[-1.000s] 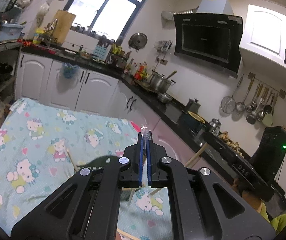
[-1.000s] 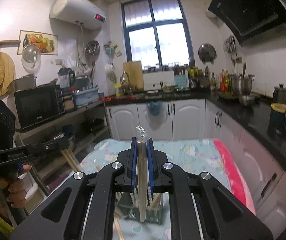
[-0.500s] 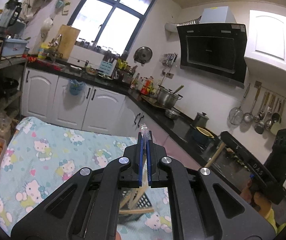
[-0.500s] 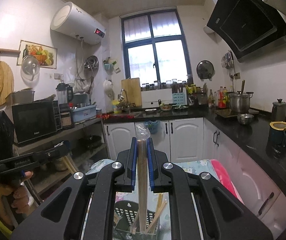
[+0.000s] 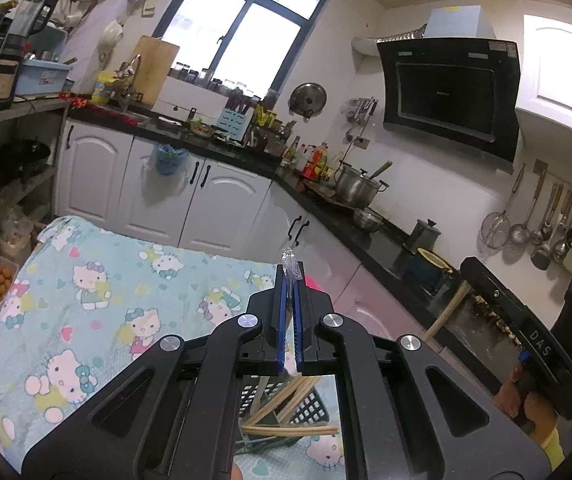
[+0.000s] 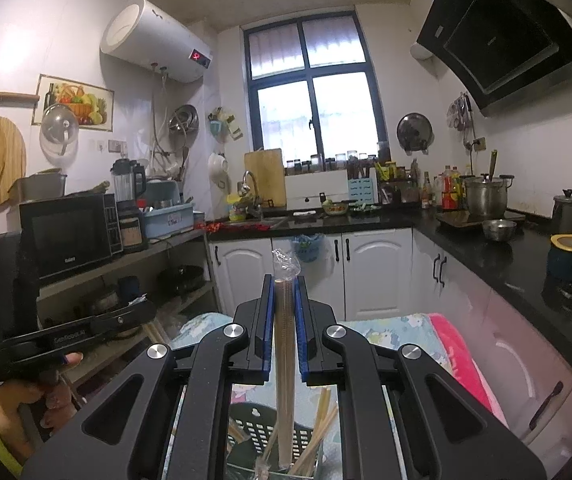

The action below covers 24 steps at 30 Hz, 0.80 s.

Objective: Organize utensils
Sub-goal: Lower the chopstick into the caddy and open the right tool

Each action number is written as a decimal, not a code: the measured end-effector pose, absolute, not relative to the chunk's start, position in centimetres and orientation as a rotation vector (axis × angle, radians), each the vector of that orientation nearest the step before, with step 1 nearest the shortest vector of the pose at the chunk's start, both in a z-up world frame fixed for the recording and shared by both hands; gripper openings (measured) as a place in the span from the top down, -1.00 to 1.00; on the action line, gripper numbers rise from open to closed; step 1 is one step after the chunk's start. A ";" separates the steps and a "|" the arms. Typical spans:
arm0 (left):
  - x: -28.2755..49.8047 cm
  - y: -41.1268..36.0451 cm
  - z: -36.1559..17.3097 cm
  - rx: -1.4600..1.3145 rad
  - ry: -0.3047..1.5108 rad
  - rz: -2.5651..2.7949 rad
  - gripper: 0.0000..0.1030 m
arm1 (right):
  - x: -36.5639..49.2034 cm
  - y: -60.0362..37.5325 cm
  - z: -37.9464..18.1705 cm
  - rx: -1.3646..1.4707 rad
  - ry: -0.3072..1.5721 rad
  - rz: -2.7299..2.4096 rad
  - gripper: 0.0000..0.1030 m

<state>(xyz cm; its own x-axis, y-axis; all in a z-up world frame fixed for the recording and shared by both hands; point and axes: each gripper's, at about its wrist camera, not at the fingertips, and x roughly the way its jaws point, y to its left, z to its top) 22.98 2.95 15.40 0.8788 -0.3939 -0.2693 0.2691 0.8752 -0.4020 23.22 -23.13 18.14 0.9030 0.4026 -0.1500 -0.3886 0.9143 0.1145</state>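
The right gripper (image 6: 284,296) is clamped on a clear-wrapped bundle of chopsticks (image 6: 284,364), held upright with its lower end reaching down into the black perforated utensil basket (image 6: 261,430) on the table. Loose bamboo chopsticks (image 6: 320,420) already lean inside that basket. The left gripper (image 5: 290,292) has its jaws pressed together, with only a scrap of clear plastic wrap (image 5: 289,266) pinched at the tips. It hangs above the Hello Kitty tablecloth (image 5: 97,280), just over the same basket.
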 end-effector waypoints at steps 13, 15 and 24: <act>23.6 1.8 12.3 -0.342 0.397 -0.354 0.98 | 24.8 -22.1 14.7 0.071 0.227 0.399 0.81; 23.7 1.6 11.7 -0.342 0.412 -0.358 0.98 | 25.0 -21.9 14.3 0.070 0.240 0.395 0.81; 23.9 1.3 10.1 -0.331 0.468 -0.365 0.87 | 25.5 -21.7 12.5 0.078 0.317 0.372 0.78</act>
<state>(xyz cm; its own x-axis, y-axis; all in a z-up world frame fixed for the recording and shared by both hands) 23.93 1.31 10.11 0.8304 -0.4121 -0.3751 0.2632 0.8833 -0.3879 25.47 -21.70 12.53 0.8832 0.3688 -0.2897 -0.3447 0.9293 0.1324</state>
